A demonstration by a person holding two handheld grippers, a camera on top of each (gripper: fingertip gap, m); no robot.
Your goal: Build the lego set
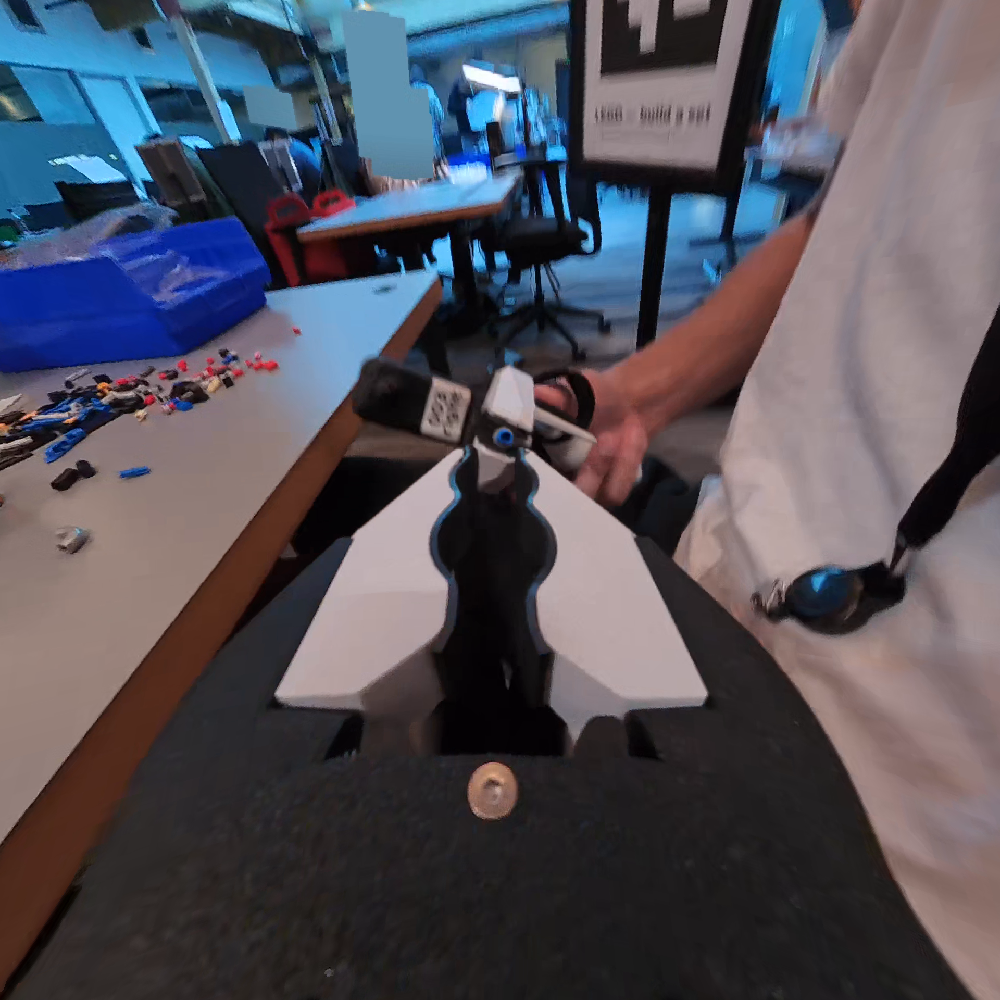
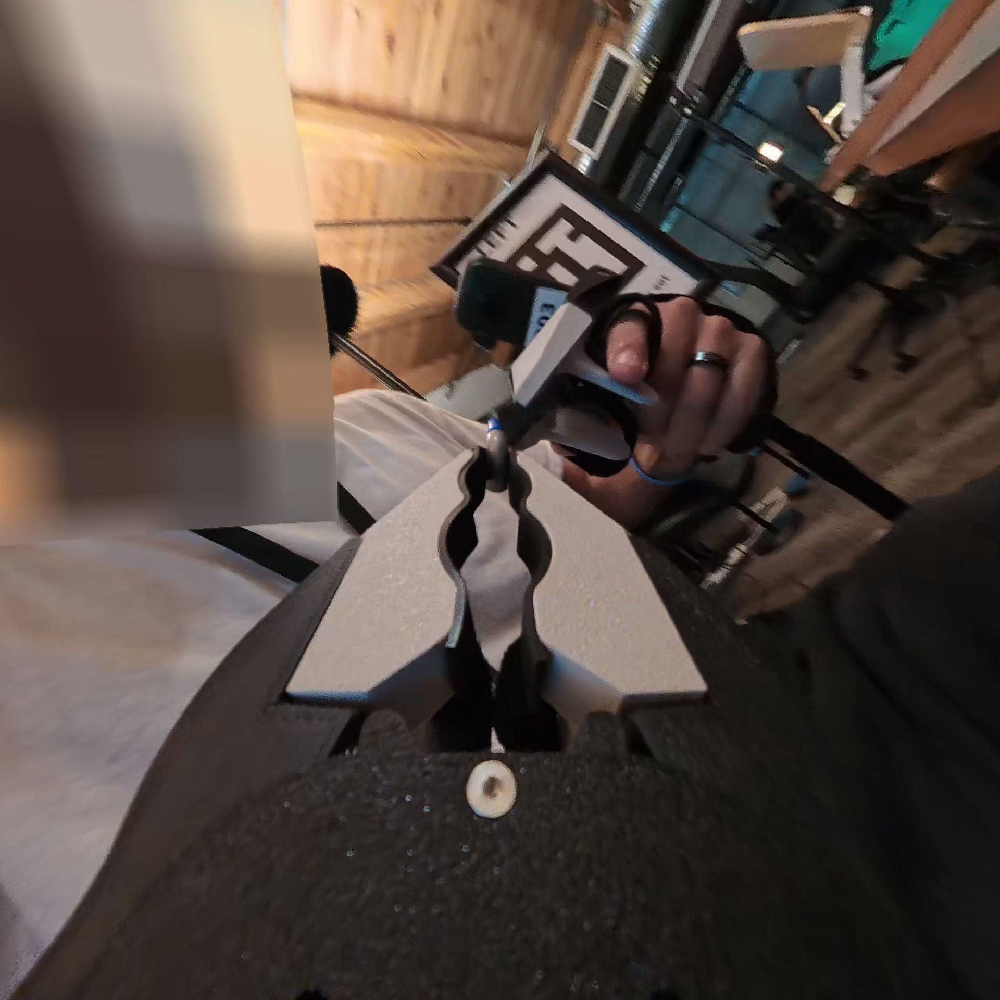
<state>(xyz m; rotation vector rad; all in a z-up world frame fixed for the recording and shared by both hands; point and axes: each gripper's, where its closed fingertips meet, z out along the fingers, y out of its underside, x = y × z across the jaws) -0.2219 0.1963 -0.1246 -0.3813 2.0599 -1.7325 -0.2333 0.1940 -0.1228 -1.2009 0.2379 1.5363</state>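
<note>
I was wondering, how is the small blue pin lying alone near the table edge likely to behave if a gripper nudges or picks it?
The blue pin looks thin and rod-shaped, so a nudge would probably roll it across the smooth table. It seems tiny and light, so it may skid away. Being narrow, it likely needs a precise pinch at the fingertips.

Blue bin (image 1: 124,292); red, blue, black lego pieces (image 1: 108,403); grey table (image 1: 178,519).
</note>
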